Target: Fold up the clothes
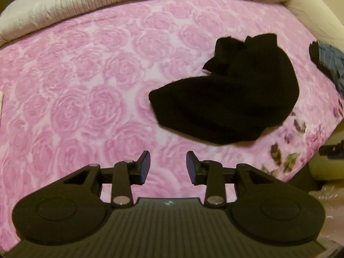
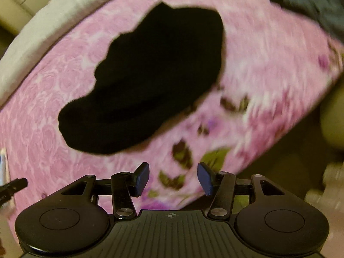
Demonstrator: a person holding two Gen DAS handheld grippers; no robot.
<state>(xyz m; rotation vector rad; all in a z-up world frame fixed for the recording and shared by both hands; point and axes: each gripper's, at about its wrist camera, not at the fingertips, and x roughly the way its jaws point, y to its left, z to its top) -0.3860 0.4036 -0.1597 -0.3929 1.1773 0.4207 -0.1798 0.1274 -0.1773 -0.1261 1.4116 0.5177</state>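
Black garment (image 1: pixel 232 99) lies crumpled in a heap on the pink rose-patterned bedspread (image 1: pixel 86 86), toward its right side; a grey-blue piece of clothing (image 1: pixel 329 62) sits well apart at the far right edge; a pale folded quilt (image 1: pixel 107 2) runs along the far side; the left gripper (image 1: pixel 168 167) hovers with jaws apart and nothing between them; the right gripper (image 2: pixel 173 178) likewise stands parted and empty above the bedspread's near edge.
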